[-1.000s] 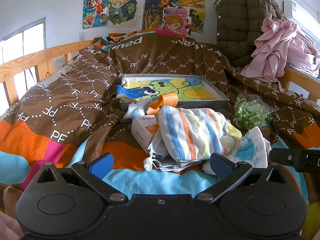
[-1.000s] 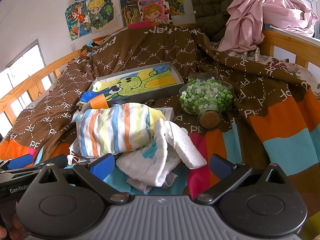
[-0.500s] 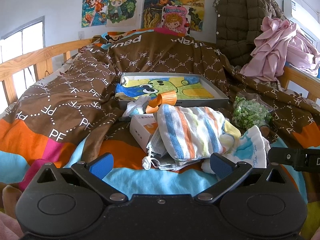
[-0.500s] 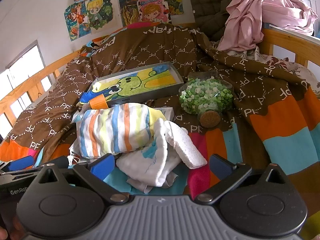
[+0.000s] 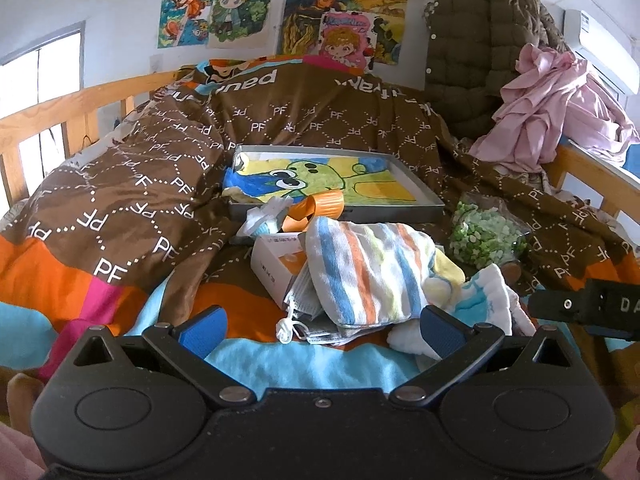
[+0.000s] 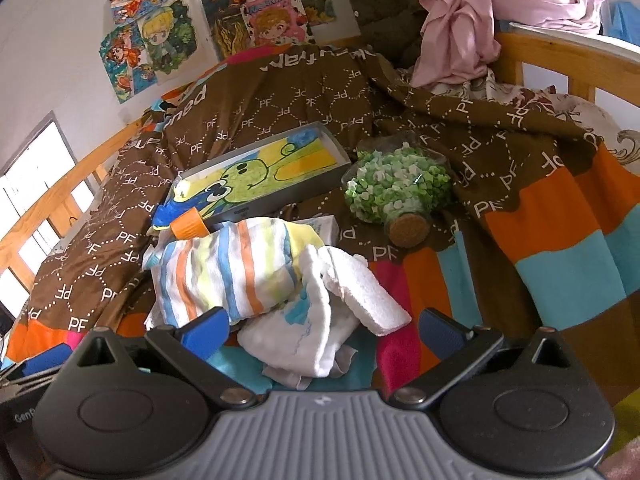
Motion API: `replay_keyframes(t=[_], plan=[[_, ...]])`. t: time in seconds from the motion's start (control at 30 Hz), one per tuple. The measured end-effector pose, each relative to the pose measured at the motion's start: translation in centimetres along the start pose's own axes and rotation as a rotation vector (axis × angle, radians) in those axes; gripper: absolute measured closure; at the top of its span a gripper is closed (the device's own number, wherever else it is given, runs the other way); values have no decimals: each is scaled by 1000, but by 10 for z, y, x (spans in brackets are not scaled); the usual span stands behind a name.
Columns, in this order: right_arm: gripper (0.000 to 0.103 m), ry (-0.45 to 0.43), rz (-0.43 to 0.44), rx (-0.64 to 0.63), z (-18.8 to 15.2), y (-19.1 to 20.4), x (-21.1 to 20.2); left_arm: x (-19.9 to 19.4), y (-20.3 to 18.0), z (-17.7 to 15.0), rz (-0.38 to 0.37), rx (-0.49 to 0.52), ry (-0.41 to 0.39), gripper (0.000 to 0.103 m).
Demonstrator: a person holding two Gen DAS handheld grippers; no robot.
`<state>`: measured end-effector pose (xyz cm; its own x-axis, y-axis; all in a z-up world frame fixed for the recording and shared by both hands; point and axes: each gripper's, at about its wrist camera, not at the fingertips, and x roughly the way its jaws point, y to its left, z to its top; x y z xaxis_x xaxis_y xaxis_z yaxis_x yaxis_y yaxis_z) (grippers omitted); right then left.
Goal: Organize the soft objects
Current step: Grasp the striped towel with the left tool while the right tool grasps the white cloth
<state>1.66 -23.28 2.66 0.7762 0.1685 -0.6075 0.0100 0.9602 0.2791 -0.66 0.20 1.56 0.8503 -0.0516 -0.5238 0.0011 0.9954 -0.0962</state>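
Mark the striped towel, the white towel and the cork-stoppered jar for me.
striped towel (image 5: 372, 276): left wrist view, middle of its striped top face.
white towel (image 6: 308, 328): right wrist view, centre of the folded body.
cork-stoppered jar (image 6: 396, 188): right wrist view, its green-filled belly.

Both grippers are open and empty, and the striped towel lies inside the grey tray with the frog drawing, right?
Not quite. The striped towel lies on the bedspread in front of the grey tray, not inside it, as the right wrist view shows. Both the left gripper and right gripper are open and empty.
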Motion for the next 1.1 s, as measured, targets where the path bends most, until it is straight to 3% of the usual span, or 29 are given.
replay_keyframes(t=[0.17, 0.37, 0.6, 0.8, 0.97, 1.1], plan=[[0, -4, 19, -19, 18, 9, -13, -12, 1, 10, -5, 8, -18, 1], [0, 16, 81, 7, 64, 16, -28, -29, 2, 33, -41, 11, -39, 1], [0, 57, 85, 17, 109, 24, -19, -33, 14, 76, -113, 146, -31, 1], [0, 128, 88, 9, 114, 29, 18, -5, 31, 101, -255, 151, 34, 1], [0, 217, 123, 7, 107, 25, 53, 28, 22, 94, -334, 265, 65, 1], [0, 271, 170, 114, 97, 1, 74, 50, 13, 80, -385, 350, 97, 1]])
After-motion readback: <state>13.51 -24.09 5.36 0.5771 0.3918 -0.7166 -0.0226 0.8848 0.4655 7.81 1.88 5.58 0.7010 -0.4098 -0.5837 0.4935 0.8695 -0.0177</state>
